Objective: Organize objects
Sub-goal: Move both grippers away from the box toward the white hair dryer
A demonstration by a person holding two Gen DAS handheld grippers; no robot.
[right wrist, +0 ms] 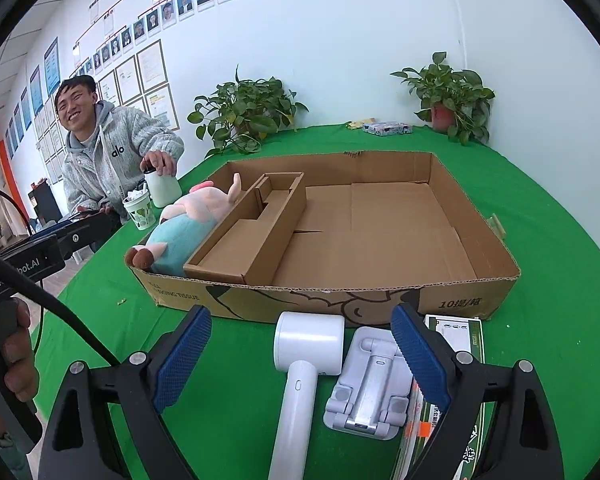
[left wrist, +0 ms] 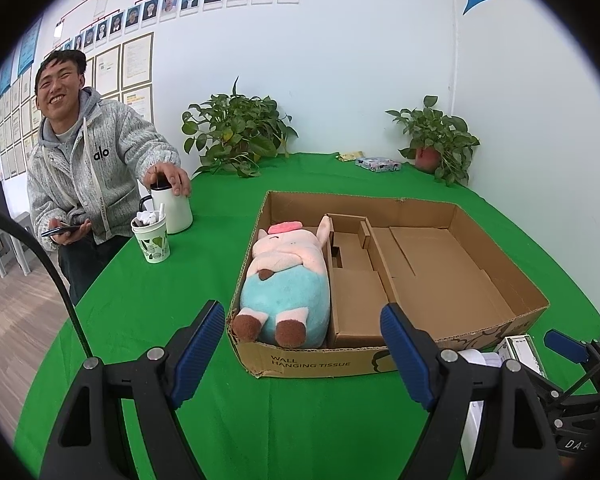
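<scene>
While the right gripper (right wrist: 302,354) stands wide and holds nothing, a white hair dryer (right wrist: 304,364) and a white folding stand (right wrist: 368,384) lie between its 2 fingers. Beyond them sits the cardboard box (right wrist: 380,300). Ahead of the left gripper (left wrist: 302,344), also wide and empty, a plush pig (left wrist: 284,276) lies in that box's left compartment.

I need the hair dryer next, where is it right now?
In the right wrist view the hair dryer lies on the green cloth outside the box's near wall, between the open right gripper's fingers, beside the white stand.

Two potted plants (left wrist: 236,136) (left wrist: 440,140), paper cup (left wrist: 151,240), seated person (left wrist: 84,168).
</scene>
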